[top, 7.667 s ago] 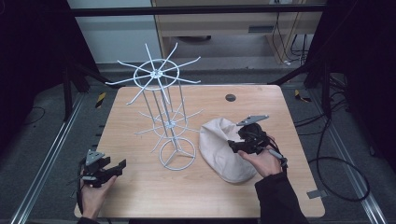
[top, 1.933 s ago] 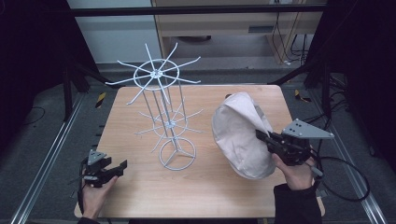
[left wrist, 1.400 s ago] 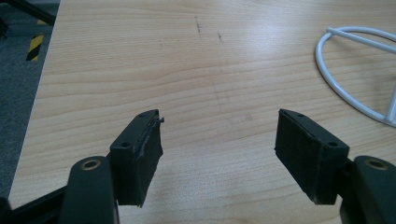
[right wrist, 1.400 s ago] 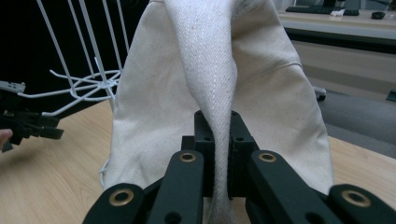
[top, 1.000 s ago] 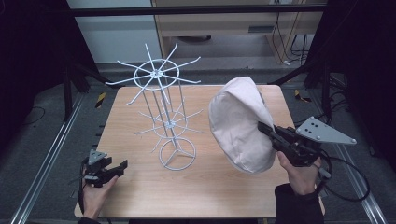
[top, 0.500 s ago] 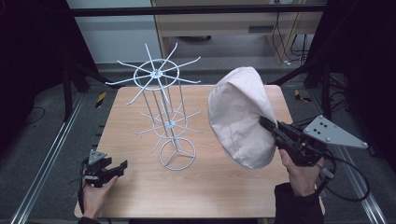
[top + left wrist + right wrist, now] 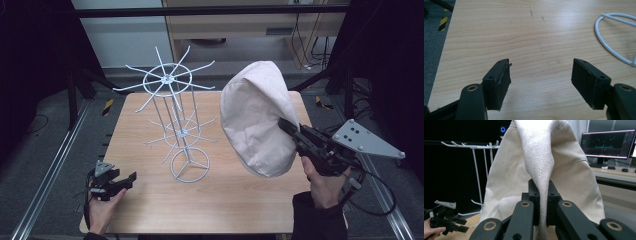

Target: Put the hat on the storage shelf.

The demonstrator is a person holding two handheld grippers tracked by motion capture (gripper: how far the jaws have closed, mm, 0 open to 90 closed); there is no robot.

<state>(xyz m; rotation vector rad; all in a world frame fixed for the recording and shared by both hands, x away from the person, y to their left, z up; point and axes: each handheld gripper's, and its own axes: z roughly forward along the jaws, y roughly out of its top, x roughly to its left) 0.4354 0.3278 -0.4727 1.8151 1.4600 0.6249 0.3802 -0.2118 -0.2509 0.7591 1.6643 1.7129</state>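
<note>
Above the table (image 7: 150, 200), right gripper (image 7: 286, 126) pinches cloth hat (image 7: 255, 120).

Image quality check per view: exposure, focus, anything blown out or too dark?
High view: table evenly lit, surroundings near black, hat sharp. Left gripper view: woodgrain crisp, jaws slightly soft. Right gripper view: hat weave sharp, background dark at left, monitor glowing, slightly soft.

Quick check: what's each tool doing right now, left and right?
Left tool: open, holding nothing, low over the table.
Right tool: shut on the beige cloth hat, raised.
</note>
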